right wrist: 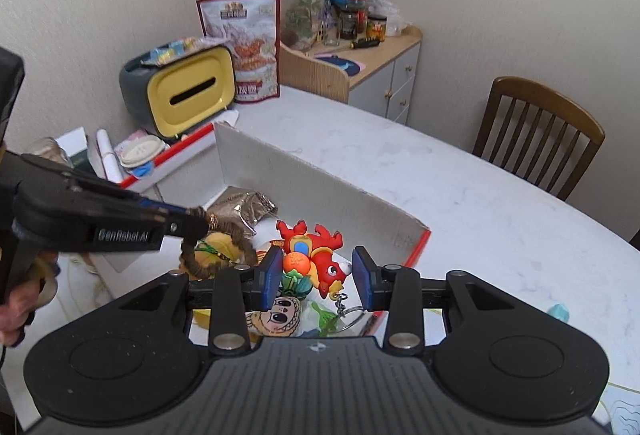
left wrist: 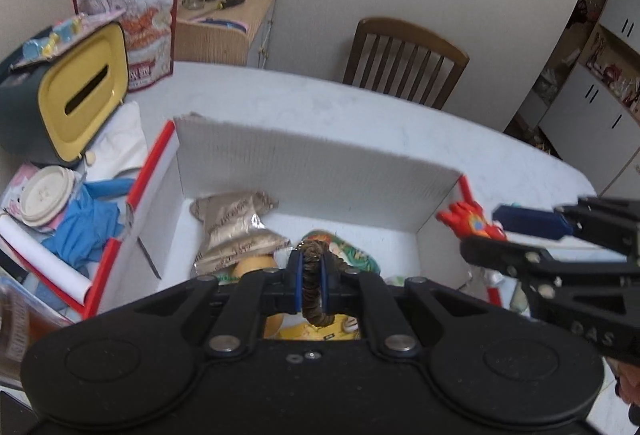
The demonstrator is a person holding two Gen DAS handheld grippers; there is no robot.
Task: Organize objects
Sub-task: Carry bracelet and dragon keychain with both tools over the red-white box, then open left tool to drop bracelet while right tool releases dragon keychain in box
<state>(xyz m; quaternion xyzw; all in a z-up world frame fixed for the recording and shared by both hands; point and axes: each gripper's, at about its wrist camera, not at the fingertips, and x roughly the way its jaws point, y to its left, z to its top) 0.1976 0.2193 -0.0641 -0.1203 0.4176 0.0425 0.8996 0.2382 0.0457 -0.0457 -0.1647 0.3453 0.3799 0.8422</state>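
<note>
Bracelet (left wrist: 313,287) hides toys beneath; left hand-held gripper (left wrist: 310,289) pinches it.

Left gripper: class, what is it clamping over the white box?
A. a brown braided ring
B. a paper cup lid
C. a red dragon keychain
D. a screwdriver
A: the left gripper has its blue pads closed on the brown braided ring above the white box; the red dragon keychain lies free in front of the open right gripper.

two tongs (right wrist: 316,277), perhaps two brown pouches (left wrist: 236,223)
</note>
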